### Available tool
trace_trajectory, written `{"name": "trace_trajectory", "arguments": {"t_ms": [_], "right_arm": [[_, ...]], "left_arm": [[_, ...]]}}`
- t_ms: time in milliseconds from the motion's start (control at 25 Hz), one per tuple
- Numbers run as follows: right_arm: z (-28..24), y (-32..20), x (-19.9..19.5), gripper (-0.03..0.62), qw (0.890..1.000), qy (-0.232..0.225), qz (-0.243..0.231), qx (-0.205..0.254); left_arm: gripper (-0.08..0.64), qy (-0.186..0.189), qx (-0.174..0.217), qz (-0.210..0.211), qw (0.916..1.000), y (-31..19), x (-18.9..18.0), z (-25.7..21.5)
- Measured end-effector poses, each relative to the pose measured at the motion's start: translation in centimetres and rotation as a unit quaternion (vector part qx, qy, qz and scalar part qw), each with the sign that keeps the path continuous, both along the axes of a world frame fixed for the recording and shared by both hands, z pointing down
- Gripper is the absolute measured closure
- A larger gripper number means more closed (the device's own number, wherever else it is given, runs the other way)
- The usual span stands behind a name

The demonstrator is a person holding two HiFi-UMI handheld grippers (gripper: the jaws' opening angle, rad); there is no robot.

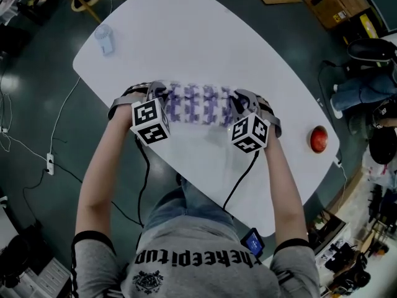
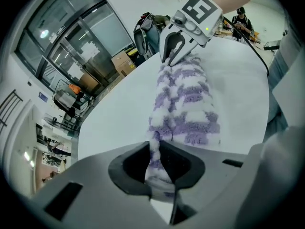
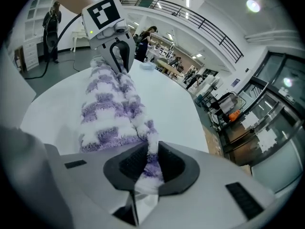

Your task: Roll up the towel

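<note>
A fluffy purple-and-white checked towel [image 1: 198, 104] lies bunched in a long band across the white oval table [image 1: 186, 36]. My left gripper [image 1: 156, 97] holds its left end and my right gripper [image 1: 240, 103] its right end. In the left gripper view the towel's edge [image 2: 183, 99] runs down between the dark pads, which are closed on it at the left gripper [image 2: 159, 163]; the other gripper [image 2: 174, 51] pinches the far end. The right gripper view mirrors this: the towel [image 3: 109, 109] is nipped in the right gripper [image 3: 150, 163], with the left gripper [image 3: 119, 56] at the far end.
A red round object [image 1: 318, 139] sits near the table's right edge. A small translucent container [image 1: 104, 39] stands at the far left corner. Cables run over the dark floor to the left, and cardboard boxes [image 1: 335, 2] stand beyond the table at the upper right.
</note>
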State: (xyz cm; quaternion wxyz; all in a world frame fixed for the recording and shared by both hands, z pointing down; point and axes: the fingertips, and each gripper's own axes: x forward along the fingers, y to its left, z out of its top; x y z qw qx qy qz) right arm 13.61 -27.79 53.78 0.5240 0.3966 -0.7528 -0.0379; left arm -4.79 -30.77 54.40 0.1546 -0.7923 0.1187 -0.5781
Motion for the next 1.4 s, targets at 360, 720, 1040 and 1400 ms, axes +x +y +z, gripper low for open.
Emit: {"name": "trace_trajectory", "arguments": {"t_ms": [360, 720, 1040, 1400], "right_arm": [[-0.9, 2.0, 1.5, 0.506, 0.998, -0.044, 0.047, 0.015], [-2.7, 1.5, 2.1, 0.492, 0.984, -0.132, 0.115, 0.034], [-7.4, 3.4, 3.8, 0.492, 0.935, -0.259, 0.237, 0.057], [-14.3, 7.7, 0.7, 0.591, 0.889, -0.341, 0.281, 0.125]], "left_arm": [[0.486, 0.049, 0.073, -0.029, 0.9957, -0.6, 1.1, -3.4], [0.554, 0.139, 0.073, -0.108, 0.9816, -1.8, 0.1, -6.5], [0.555, 0.256, 0.035, -0.161, 0.9526, -0.3, -0.2, -10.1], [0.555, 0.396, -0.001, -0.185, 0.8995, 3.0, -0.7, -17.5]]}}
